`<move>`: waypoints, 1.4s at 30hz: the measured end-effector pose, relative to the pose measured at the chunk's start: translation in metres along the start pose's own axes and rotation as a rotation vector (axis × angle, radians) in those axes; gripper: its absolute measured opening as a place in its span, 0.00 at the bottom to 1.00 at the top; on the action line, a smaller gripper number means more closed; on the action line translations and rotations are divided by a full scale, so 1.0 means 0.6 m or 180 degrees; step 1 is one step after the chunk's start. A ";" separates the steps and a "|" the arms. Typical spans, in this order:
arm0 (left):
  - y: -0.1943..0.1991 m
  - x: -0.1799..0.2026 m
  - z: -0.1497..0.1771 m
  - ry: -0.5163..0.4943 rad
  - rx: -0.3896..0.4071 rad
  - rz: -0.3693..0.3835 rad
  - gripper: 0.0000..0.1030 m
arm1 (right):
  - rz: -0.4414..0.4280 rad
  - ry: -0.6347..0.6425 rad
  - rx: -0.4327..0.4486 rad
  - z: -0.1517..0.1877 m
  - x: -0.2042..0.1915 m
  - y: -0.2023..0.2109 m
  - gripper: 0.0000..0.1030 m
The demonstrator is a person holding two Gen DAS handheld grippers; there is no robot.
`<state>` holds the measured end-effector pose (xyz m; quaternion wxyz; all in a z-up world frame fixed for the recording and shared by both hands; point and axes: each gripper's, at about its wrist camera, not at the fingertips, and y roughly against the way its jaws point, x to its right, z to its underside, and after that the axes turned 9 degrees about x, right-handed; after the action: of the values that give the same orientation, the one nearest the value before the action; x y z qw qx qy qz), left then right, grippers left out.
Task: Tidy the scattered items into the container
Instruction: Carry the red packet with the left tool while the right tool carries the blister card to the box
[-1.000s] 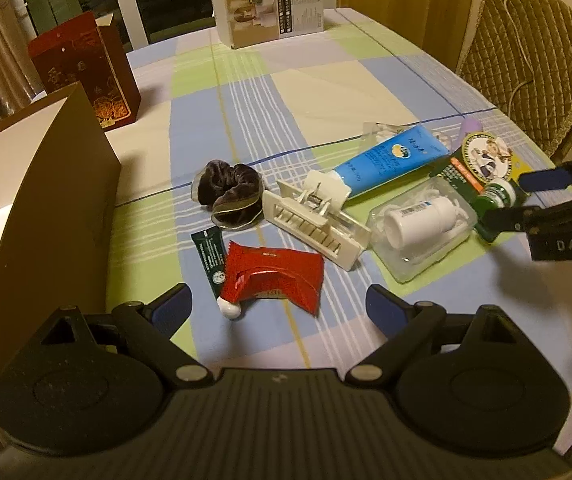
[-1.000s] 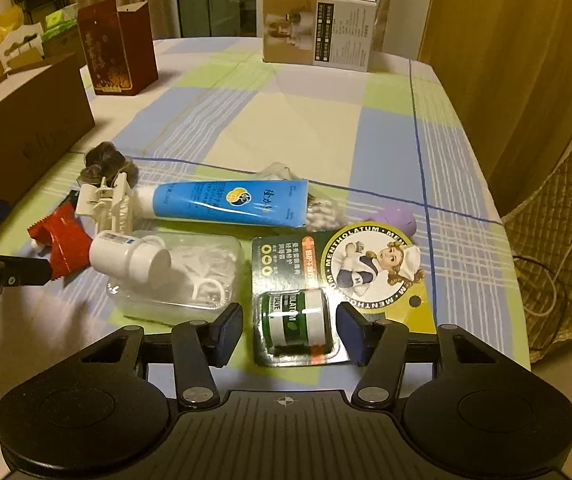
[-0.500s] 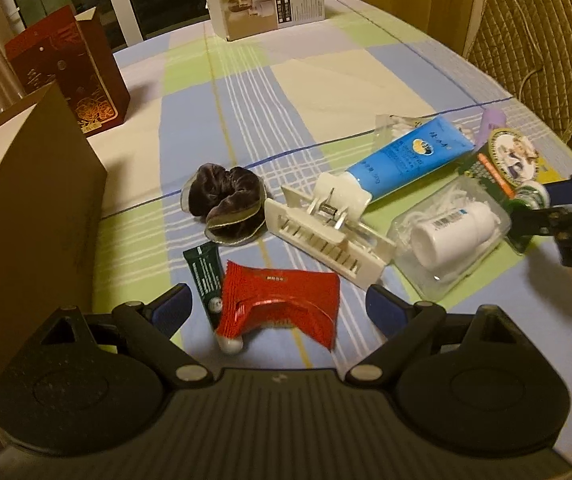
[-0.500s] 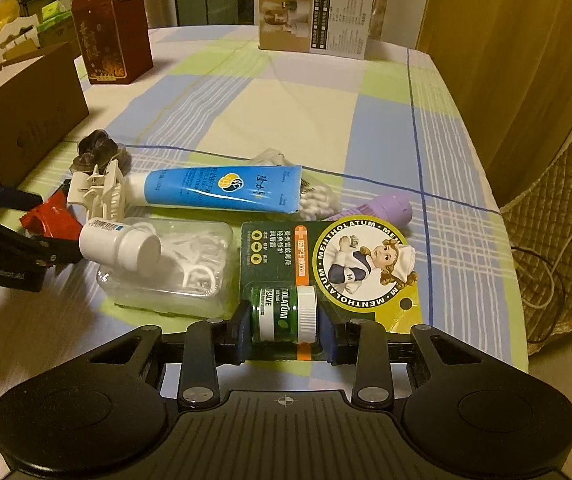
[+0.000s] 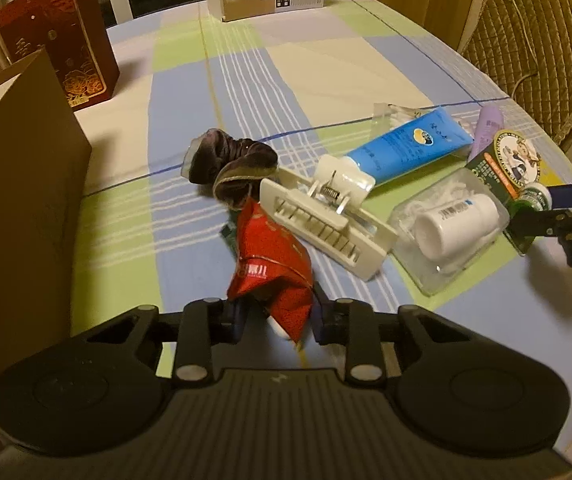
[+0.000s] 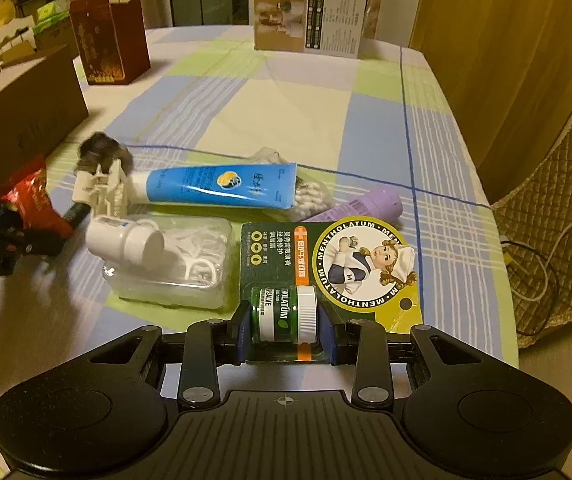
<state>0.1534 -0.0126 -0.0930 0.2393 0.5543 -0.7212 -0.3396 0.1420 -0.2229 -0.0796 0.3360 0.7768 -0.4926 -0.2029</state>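
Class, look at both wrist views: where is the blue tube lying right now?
The blue tube lies flat mid-table, its cap against the white hair clip, with the cotton swab bag behind it and the floss pick box in front.

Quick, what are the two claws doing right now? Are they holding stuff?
Left gripper: shut on the red packet.
Right gripper: shut on the Mentholatum jar pack.

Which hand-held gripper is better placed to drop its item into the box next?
Left. The left hand-held gripper is shut on the red packet, and the brown box stands right beside it; the right hand-held gripper sits farther away.
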 end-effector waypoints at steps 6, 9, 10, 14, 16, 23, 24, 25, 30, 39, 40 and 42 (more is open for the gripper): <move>0.041 0.001 0.010 0.0027 0.0005 0.0151 0.24 | -0.0071 -0.0022 -0.0048 0.006 -0.012 0.019 0.36; 0.058 0.007 0.026 0.0039 -0.0025 0.0191 0.37 | -0.0080 -0.0045 -0.0055 0.009 -0.014 0.024 0.36; 0.062 0.010 0.032 0.0017 -0.0028 0.0192 0.38 | -0.0080 -0.0046 -0.0058 0.009 -0.015 0.024 0.36; 0.065 0.007 0.041 0.0098 -0.0040 0.0170 0.56 | -0.0084 -0.0050 -0.0078 0.009 -0.015 0.020 0.36; 0.062 -0.006 0.036 0.0281 -0.0040 0.0156 0.58 | -0.0107 -0.0069 -0.0085 0.009 -0.014 0.017 0.36; 0.038 -0.045 0.022 0.0913 -0.0067 0.0151 0.47 | -0.0100 -0.0083 -0.0071 0.008 -0.014 0.007 0.36; 0.031 -0.048 0.024 0.0944 -0.0107 0.0148 0.40 | -0.0085 -0.0064 -0.0073 0.009 -0.014 0.006 0.36; 0.029 -0.049 0.026 0.0990 -0.0131 0.0174 0.38 | -0.0063 -0.0031 -0.0081 0.009 -0.016 0.006 0.36; 0.036 -0.048 0.025 0.1029 -0.0126 0.0245 0.27 | -0.0003 0.0085 -0.0035 0.008 -0.023 0.015 0.35; 0.096 -0.021 0.019 0.0768 0.0018 0.0354 0.26 | 0.0024 -0.0018 0.0270 -0.004 -0.031 0.083 0.35; 0.106 -0.018 0.019 0.0739 0.0051 0.0353 0.26 | 0.0006 -0.0052 0.0306 -0.006 -0.032 0.095 0.35; 0.126 -0.013 0.018 0.0680 0.0114 0.0338 0.26 | -0.0054 -0.0089 0.0364 -0.010 -0.037 0.117 0.35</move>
<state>0.0996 0.0088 -0.0427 0.3226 0.5524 -0.7259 -0.2526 0.0921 -0.2210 -0.0248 0.2823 0.7959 -0.5015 -0.1880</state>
